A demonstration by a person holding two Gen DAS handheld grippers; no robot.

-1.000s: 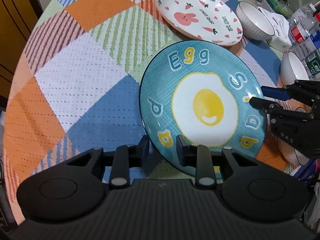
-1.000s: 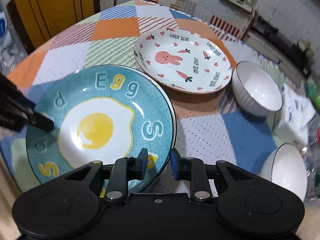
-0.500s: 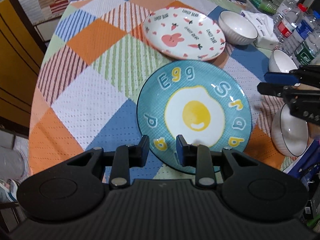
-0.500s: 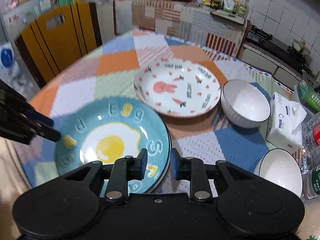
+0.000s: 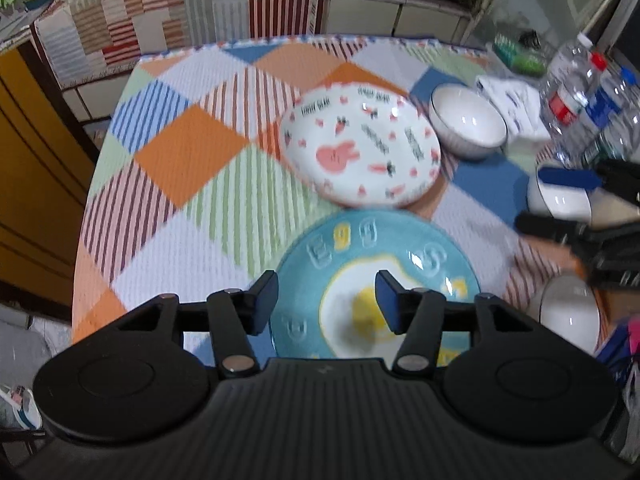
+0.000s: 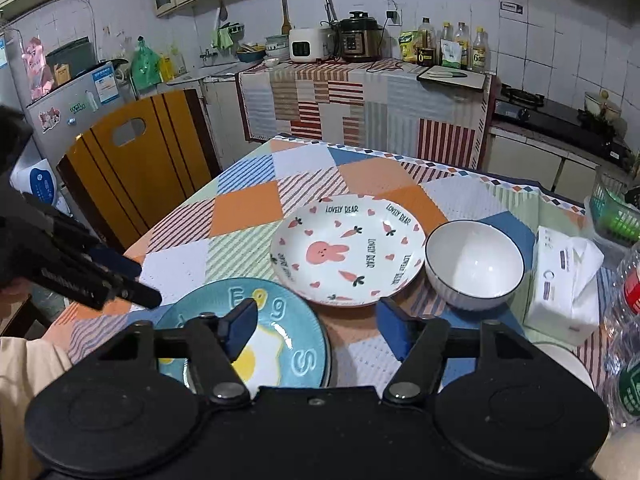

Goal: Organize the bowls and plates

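Note:
A blue egg plate [image 5: 404, 256] [image 6: 288, 332] lies flat on the patchwork tablecloth near the front edge. A white rabbit plate [image 5: 360, 144] [image 6: 348, 252] lies just behind it. A white bowl [image 5: 468, 124] [image 6: 474, 264] stands to the right of the rabbit plate. Two more white bowls [image 5: 560, 196] [image 5: 570, 312] stand at the right. My left gripper [image 5: 326, 304] is open and empty above the egg plate's near left edge. My right gripper [image 6: 318, 330] is open and empty above the egg plate's right edge; it also shows in the left wrist view [image 5: 556, 200].
A tissue pack [image 6: 564, 280] and water bottles [image 5: 576, 92] stand at the table's right side, with a green basket [image 6: 612, 212] behind. A yellow wooden chair [image 6: 132, 176] stands at the table's left. A kitchen counter with appliances runs along the back wall.
Both grippers opened and pulled back and up from the egg plate, which now rests flat on the table.

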